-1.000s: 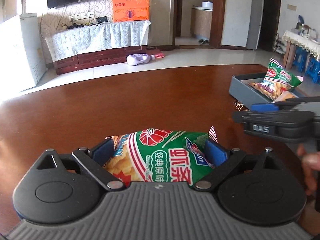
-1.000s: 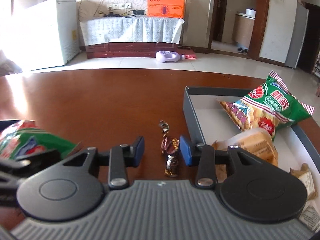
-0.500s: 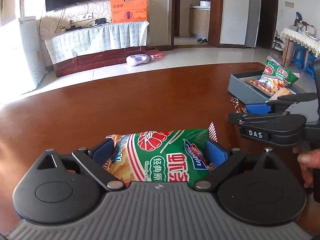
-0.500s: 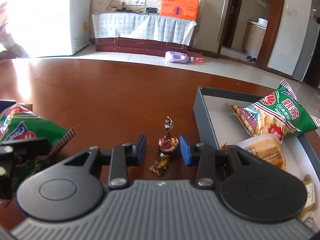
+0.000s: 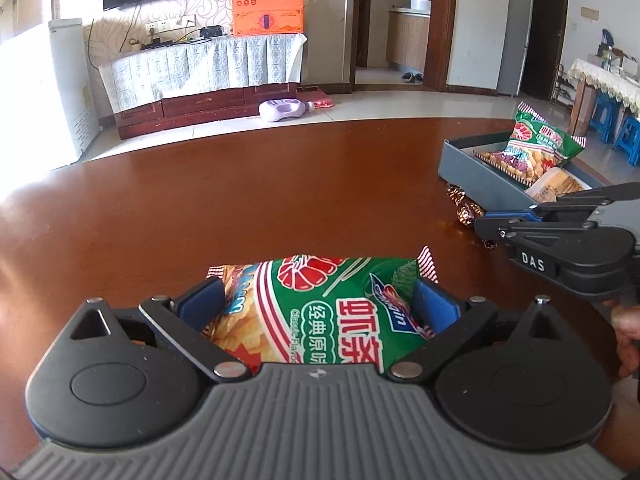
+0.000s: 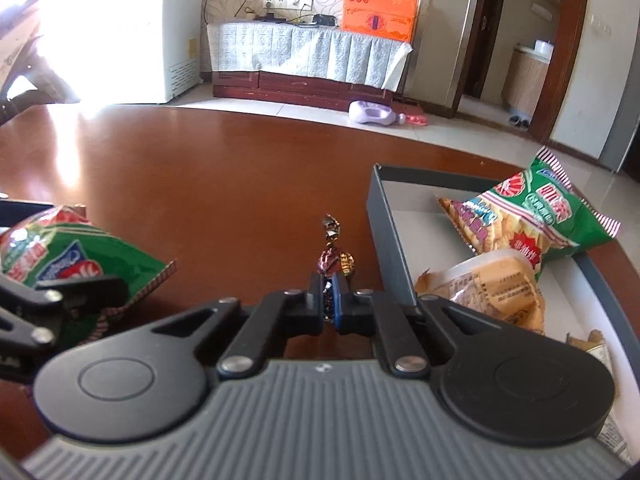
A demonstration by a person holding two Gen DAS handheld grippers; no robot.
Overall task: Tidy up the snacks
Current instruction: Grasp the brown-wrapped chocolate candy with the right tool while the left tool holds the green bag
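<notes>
Right gripper (image 6: 329, 304) pinched the candy (image 6: 334, 260), tray (image 6: 390, 236) just right of it. Left gripper (image 5: 316, 304) clamped the chip bag (image 5: 320, 304), farther left.

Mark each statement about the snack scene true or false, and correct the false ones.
1. The left gripper holds a green bag. True.
2. The right gripper is wide open. False: it is shut on a candy.
3. The grey box is empty. False: another green bag and a tan packet lie in it.
4. The candy sits outside the box. True.
5. An orange carton stands on the table. False: it is on a cabinet behind.
</notes>
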